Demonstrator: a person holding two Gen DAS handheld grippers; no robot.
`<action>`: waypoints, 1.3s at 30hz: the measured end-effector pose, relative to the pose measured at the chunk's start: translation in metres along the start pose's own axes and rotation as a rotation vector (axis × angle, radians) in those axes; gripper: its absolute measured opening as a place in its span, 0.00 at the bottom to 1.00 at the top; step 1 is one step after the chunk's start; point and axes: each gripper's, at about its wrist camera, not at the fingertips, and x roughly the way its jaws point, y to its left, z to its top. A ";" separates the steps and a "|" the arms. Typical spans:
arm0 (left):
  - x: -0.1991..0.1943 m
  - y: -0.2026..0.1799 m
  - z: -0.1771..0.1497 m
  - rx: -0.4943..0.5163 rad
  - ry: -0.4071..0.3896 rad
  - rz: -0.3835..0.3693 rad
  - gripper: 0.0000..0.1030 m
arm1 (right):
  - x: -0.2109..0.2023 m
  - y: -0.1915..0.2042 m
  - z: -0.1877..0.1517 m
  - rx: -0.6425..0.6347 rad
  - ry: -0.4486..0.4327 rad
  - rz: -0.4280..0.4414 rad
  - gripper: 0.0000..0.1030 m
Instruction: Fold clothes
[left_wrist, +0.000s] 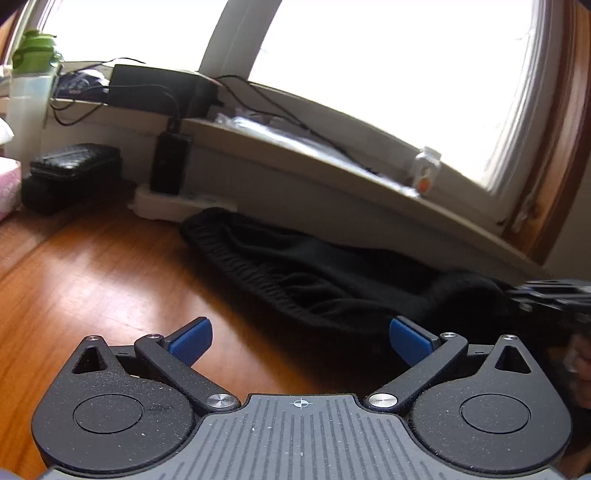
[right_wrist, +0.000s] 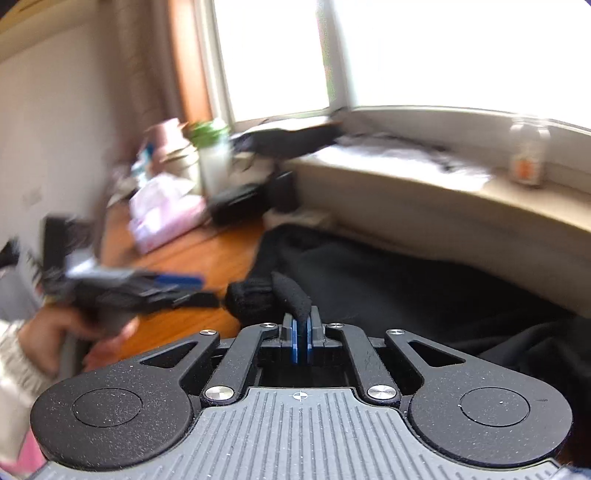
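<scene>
Wooden table (left_wrist: 92, 280): right hand-held gripper (right_wrist: 302, 338) pinches black garment (right_wrist: 388, 280).

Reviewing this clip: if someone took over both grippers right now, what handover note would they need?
Left gripper: open, empty, above the wooden table, near the black garment's ribbed edge.
Right gripper: shut on a pinched fold of the black garment, near a rolled cuff.
The garment lies bunched against the wall under the window sill.
Done: one grasp taken; no neat fold visible.
Left: get a second grip, spread it flat, fold it.
</scene>
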 end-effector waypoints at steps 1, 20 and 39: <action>-0.002 -0.004 0.001 -0.003 -0.006 -0.021 0.99 | 0.001 -0.009 0.001 0.018 0.005 -0.015 0.06; 0.033 -0.081 -0.004 0.186 0.092 -0.107 0.19 | -0.009 -0.036 -0.011 0.108 -0.014 0.004 0.26; -0.083 0.001 0.015 0.073 -0.083 0.022 0.08 | 0.027 -0.063 -0.024 -0.072 0.178 -0.242 0.12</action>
